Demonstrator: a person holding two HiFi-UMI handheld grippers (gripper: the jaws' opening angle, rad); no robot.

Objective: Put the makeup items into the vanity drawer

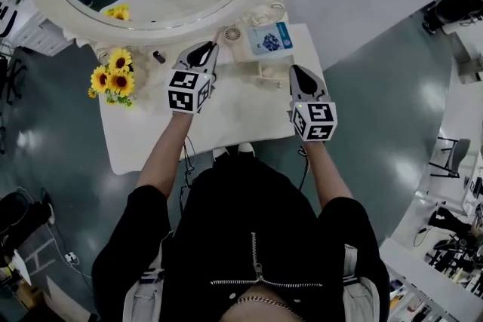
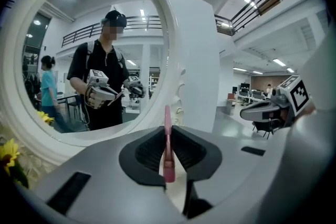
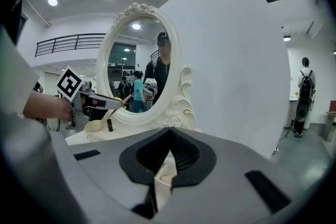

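My left gripper (image 1: 204, 53) is shut on a thin pink makeup stick (image 2: 167, 139), which stands up between its pads and points at the round mirror (image 2: 89, 55). It hovers over the white vanity top (image 1: 226, 113), near the mirror's base. My right gripper (image 1: 302, 74) hangs at the table's right edge with its jaws together and nothing seen at the tips. It also shows at the right of the left gripper view (image 2: 249, 112). A small dark lipstick (image 1: 158, 56) stands by the mirror base. A white boxy part (image 1: 266, 73), perhaps the drawer, lies between the grippers.
Sunflowers (image 1: 113, 77) stand at the table's left rear. A round cream puff (image 1: 232, 34) and a blue and white packet (image 1: 269, 38) lie at the mirror's foot. A white wall panel (image 3: 236, 60) rises behind the vanity. Grey floor surrounds the table.
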